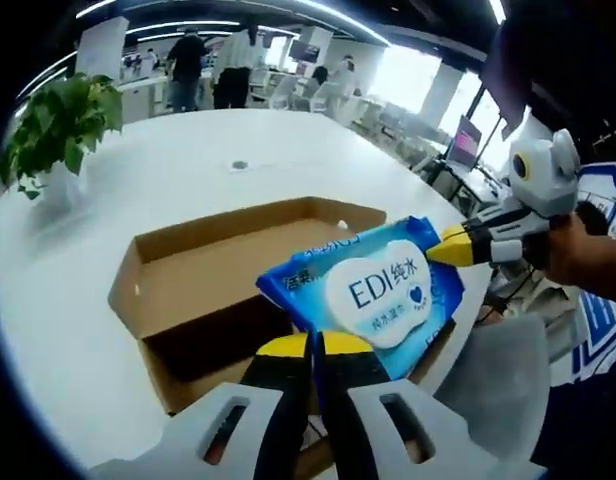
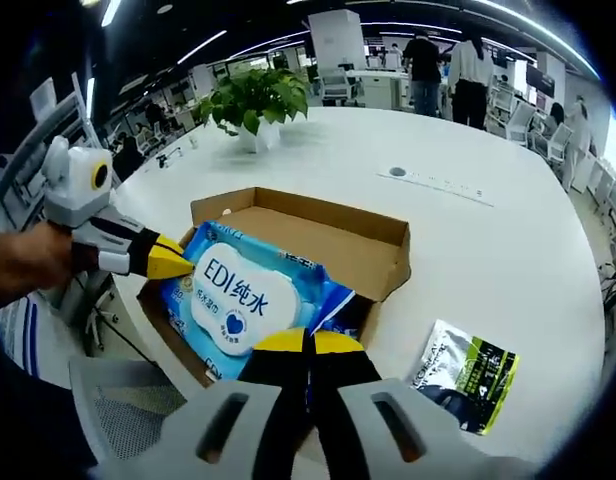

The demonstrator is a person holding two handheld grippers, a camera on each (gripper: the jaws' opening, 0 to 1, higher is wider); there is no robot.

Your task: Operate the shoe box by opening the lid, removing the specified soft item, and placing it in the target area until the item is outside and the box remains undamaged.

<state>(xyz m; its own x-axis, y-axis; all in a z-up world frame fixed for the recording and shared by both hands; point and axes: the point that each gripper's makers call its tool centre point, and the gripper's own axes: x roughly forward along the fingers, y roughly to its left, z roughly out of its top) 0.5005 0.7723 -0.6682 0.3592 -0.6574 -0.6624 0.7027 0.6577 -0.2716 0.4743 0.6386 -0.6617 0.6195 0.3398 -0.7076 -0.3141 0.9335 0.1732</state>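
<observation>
A blue wet-wipes pack (image 1: 383,285) (image 2: 243,300) with a white "EDI" label is held over the open cardboard shoe box (image 1: 188,265) (image 2: 328,235). No lid shows on the box. In the left gripper view my left gripper (image 1: 313,345) is shut on the pack's near edge, and my right gripper (image 1: 450,247) comes in from the right with its yellow tips on the pack's far corner. In the right gripper view my right gripper (image 2: 308,342) is shut on the pack's near edge, and the left gripper (image 2: 176,264) pinches its left end. The box interior looks bare.
The box sits at the edge of a round white table (image 1: 188,170) (image 2: 508,250). A potted plant (image 1: 63,125) (image 2: 253,100) stands farther back. A black-and-green pouch (image 2: 463,375) lies right of the box. A grey chair (image 1: 498,370) (image 2: 118,410) stands below the table edge. People stand in the background.
</observation>
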